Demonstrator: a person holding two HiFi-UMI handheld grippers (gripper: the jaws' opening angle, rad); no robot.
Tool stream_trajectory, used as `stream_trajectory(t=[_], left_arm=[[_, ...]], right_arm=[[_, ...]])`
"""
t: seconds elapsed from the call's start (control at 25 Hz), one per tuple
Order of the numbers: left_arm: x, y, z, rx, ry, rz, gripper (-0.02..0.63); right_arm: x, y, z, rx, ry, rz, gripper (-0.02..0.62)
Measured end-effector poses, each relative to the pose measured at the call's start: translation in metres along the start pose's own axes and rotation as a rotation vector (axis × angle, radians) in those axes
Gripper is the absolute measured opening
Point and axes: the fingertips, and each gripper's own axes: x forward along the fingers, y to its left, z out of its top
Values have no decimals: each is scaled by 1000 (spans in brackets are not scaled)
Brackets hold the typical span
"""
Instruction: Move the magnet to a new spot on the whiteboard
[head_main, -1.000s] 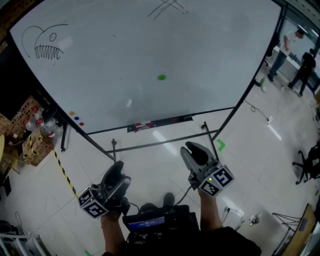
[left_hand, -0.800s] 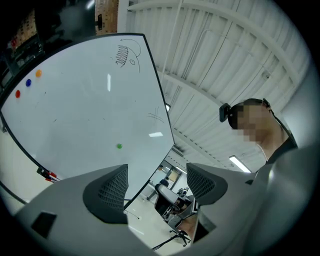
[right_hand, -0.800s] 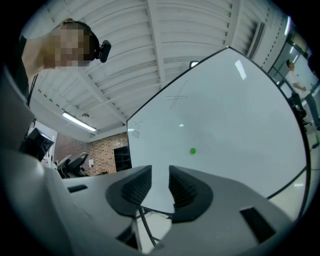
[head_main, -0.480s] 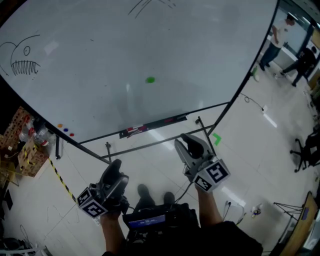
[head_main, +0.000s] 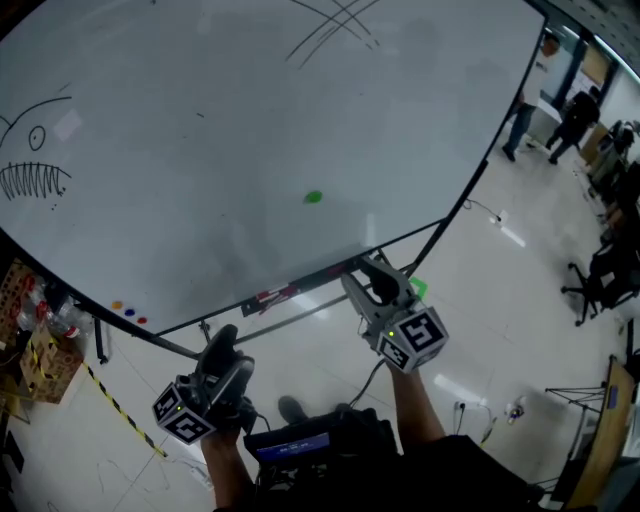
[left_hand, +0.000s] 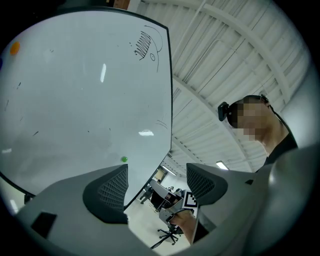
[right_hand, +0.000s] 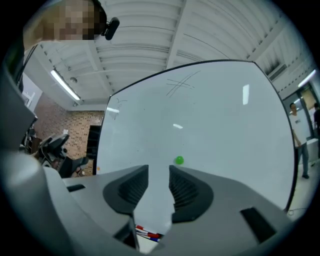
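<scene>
A small green magnet (head_main: 313, 197) sticks to the large whiteboard (head_main: 220, 120), low and near its middle. My right gripper (head_main: 372, 275) is raised in front of the board's lower edge, below and right of the magnet and apart from it. In the right gripper view its jaws stand narrowly open around nothing (right_hand: 159, 185), with the magnet (right_hand: 179, 160) just above the right jaw. My left gripper (head_main: 224, 342) hangs lower at the left, wide open and empty (left_hand: 157, 175). It sees the magnet (left_hand: 124, 159) far off.
A fish drawing (head_main: 30, 170) and crossed lines (head_main: 335, 30) mark the board. Several small coloured magnets (head_main: 128, 311) sit at its lower left. Markers lie in the tray (head_main: 275, 297). Stand legs (head_main: 440, 225) run below. People (head_main: 530, 90) and an office chair (head_main: 590, 285) are at the right.
The board has grown closer and now fills more of the head view. My right gripper has risen up to the board's lower edge. The magnet stays in its spot on the board.
</scene>
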Motion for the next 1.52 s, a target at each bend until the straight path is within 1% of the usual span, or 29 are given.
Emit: stream_trajectory(t=[0.24,0.36,0.44,0.6,0.72,0.84,0.92,1.0,1.12,1.24,1.36,1.52], left_arm=[[-10,31,19,-53,22,-19,359],[-11,39,28,-55,14,-19,359],[-10,42,34,-42,6,-9,359],[-4,48,43,-8,-16,2,359],[0,47,41,33,-4,5,359],[4,45,44,48,-15,19,359],[4,46,47,55,-23,32,359],[4,49,48,57,-28,43,359],[5,51,47,59,-21,48,359],[7,53,49,71,-22,55,359],[7,55,47,56,-18,54,359],[11,54,45,50,-11,46,359]], right_arm=[[36,-11,2,-122,41,-141,158],[55,-21,5,-184,59,-191,170],[70,-27,7,-210,61,-211,175],[102,-41,6,-274,91,-234,181],[124,-51,5,-318,108,-242,181],[139,-58,1,-375,156,-255,181],[145,-60,0,-400,161,-270,181],[150,-61,3,-408,143,-285,181],[155,-62,2,-427,142,-284,181],[155,-62,0,-431,140,-287,164],[156,-62,1,-428,134,-284,150],[155,-62,2,-422,134,-279,149]])
